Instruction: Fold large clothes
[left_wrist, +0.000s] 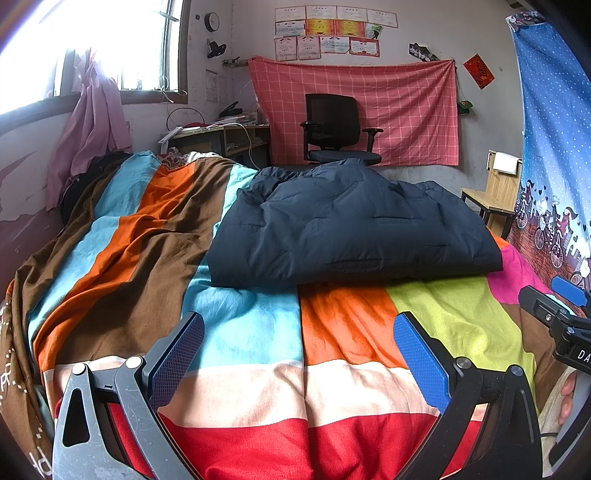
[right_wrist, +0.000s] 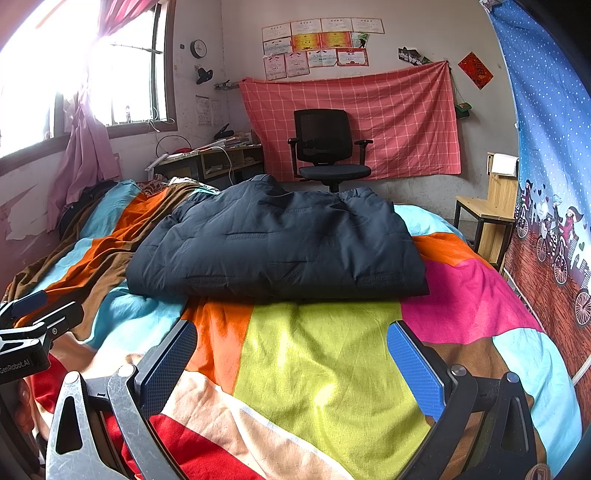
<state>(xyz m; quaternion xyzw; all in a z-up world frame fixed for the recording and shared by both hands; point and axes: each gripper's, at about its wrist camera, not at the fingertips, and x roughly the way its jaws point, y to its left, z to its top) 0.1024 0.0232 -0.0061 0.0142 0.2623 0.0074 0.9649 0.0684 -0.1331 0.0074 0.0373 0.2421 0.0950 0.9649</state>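
The dark navy quilted padded jacket (left_wrist: 351, 225) lies folded into a compact block at mid-bed, toward the far edge of the bed with the multicoloured patchwork cover (left_wrist: 258, 332). Left claw (left_wrist: 299, 354) and right claw (right_wrist: 291, 363) are both released, empty, hovering over the near edge, apparently clear of the finished fold. Nothing obstructs; a black office chair (right_wrist: 325, 147) stands beyond the bed.

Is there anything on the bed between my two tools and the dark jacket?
Nothing visible. Only bare striped bedspread lies between the open left tool, the open right tool and the folded navy jacket.
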